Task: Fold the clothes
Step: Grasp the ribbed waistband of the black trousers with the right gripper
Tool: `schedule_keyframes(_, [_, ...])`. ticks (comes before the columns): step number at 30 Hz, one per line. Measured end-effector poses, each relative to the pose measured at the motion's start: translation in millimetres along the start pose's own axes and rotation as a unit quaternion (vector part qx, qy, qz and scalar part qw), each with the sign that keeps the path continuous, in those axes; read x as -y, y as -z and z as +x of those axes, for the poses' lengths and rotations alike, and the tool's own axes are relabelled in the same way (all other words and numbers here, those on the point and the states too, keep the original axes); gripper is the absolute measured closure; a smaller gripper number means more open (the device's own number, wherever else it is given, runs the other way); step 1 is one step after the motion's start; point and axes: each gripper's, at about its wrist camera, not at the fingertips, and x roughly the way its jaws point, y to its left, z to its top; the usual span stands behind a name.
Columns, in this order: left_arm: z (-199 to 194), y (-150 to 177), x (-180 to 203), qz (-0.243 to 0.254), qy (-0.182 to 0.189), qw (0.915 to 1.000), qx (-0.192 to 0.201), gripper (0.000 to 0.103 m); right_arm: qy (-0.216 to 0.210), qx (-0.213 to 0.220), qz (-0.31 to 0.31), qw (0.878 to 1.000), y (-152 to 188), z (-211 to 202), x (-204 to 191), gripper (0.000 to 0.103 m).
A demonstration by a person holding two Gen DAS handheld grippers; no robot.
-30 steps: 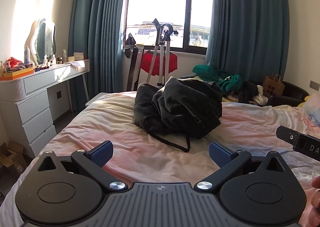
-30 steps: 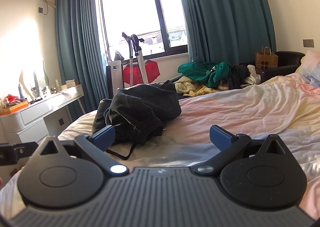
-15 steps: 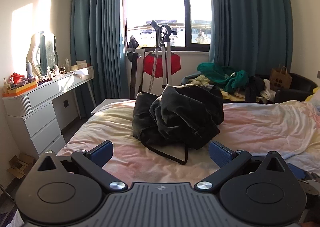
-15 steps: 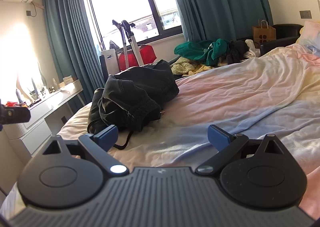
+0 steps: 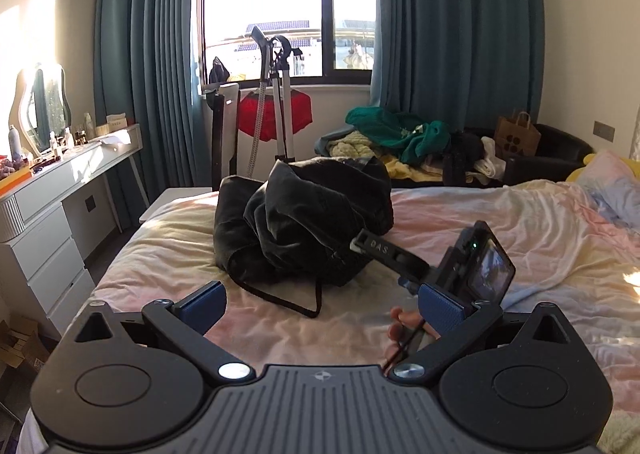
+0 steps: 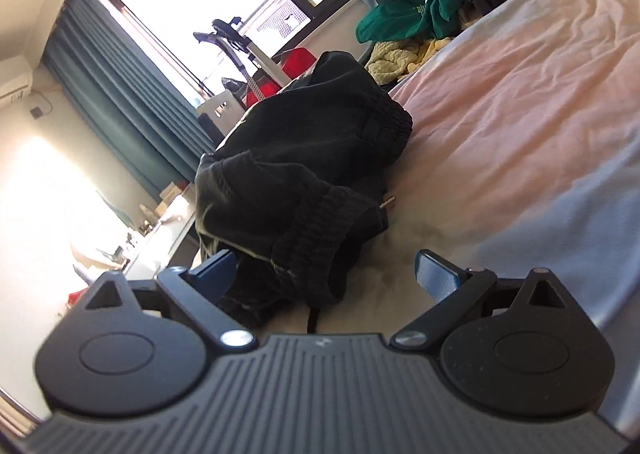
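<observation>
While the dark garment (image 5: 304,226) lies bunched in a heap on the bed (image 5: 500,238), nothing of it shows a fold, so the folding is left to do. Both jaws stand wide and hold nothing: the right gripper (image 6: 324,274) tilts just beside the garment, the left gripper (image 5: 320,306) nearer the bed's edge.

White dresser (image 5: 44,222), teal curtains (image 5: 152,66), brown paper bag (image 5: 516,136), black armchair (image 5: 560,152).
</observation>
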Motion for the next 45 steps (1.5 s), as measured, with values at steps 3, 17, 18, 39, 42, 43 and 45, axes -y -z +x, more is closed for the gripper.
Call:
schedule_keyframes(3, [21,12,-15,-0.006,0.010,0.9998,-0.013,0.000,-0.004,0.011,0.020,1.000,-1,26,5,0.004])
schedule_keyframes(17, [142,64,-94,-0.080,-0.074,0.9890,-0.100,0.000,0.005,0.049,0.047,0.998,-20,72,0,0.070])
schedule_keyframes(18, [150,68,-101,-0.088,-0.087,0.9871,-0.102,0.000,0.009,0.052,0.039,0.998,-24,67,-7,0.079])
schedule_keyframes(39, [90,61,-139,-0.189,0.018,0.9817,-0.014,0.000,-0.016,0.214,-0.118,0.969,-73,-229,-111,0.095])
schedule_keyframes(42, [82,59,-132,-0.182,0.042,0.9823,-0.004,0.000,-0.015,0.193,-0.097,0.976,-60,-249,-87,0.095])
schedule_keyframes(43, [80,58,-129,-0.179,0.049,0.9827,-0.001,0.000,-0.010,0.178,-0.085,0.980,-50,-249,-76,0.095])
schedule_keyframes(45, [76,57,-122,-0.166,0.063,0.9841,0.005,0.000,0.003,0.146,-0.065,0.987,-30,-246,-53,0.095])
